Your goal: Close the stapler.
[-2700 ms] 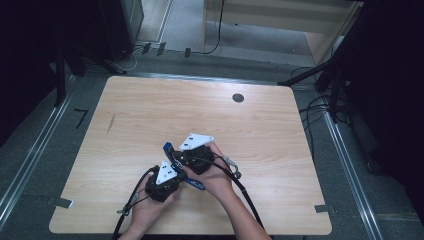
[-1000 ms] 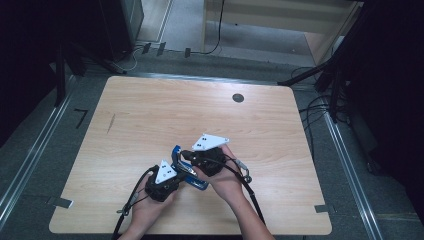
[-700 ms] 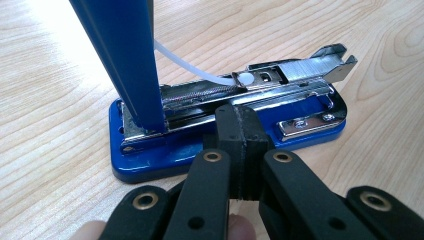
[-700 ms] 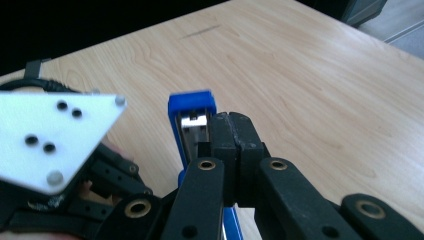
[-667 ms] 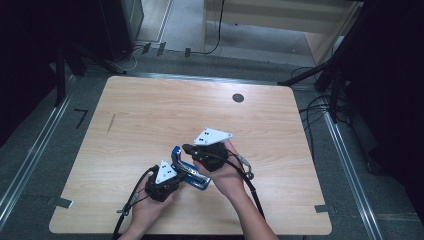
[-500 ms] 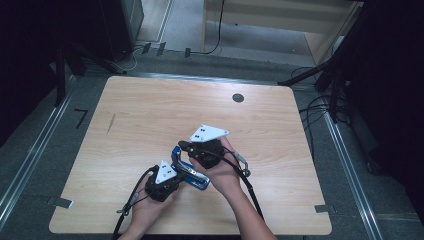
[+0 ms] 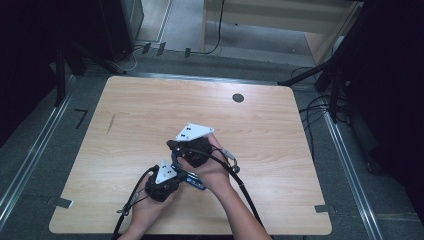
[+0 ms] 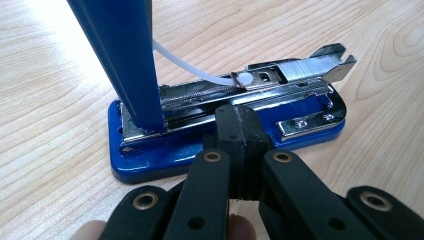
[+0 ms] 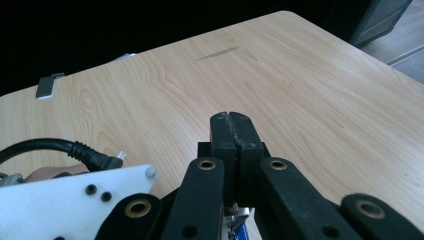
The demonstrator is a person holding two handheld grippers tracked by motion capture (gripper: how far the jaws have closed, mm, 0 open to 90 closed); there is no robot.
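Stapler (image 8: 230, 112) lies opened on the table (image 7: 150, 115), its blue lid (image 8: 122, 55) upright. Left gripper (image 8: 239, 142), jaws together, presses its base; right gripper (image 9: 231, 131) looks shut too. Reloading staples seems next.

A big wooden table (image 7: 150, 115) stands on a grey floor (image 7: 30, 165). It has a small round dark hole (image 7: 238, 98) near its far edge. Black cables (image 7: 320, 107) lie on the floor beside the table.

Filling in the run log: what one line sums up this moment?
stapler: lid swung up, staples showing | left gripper: shut at stapler base | right gripper: shut, above table
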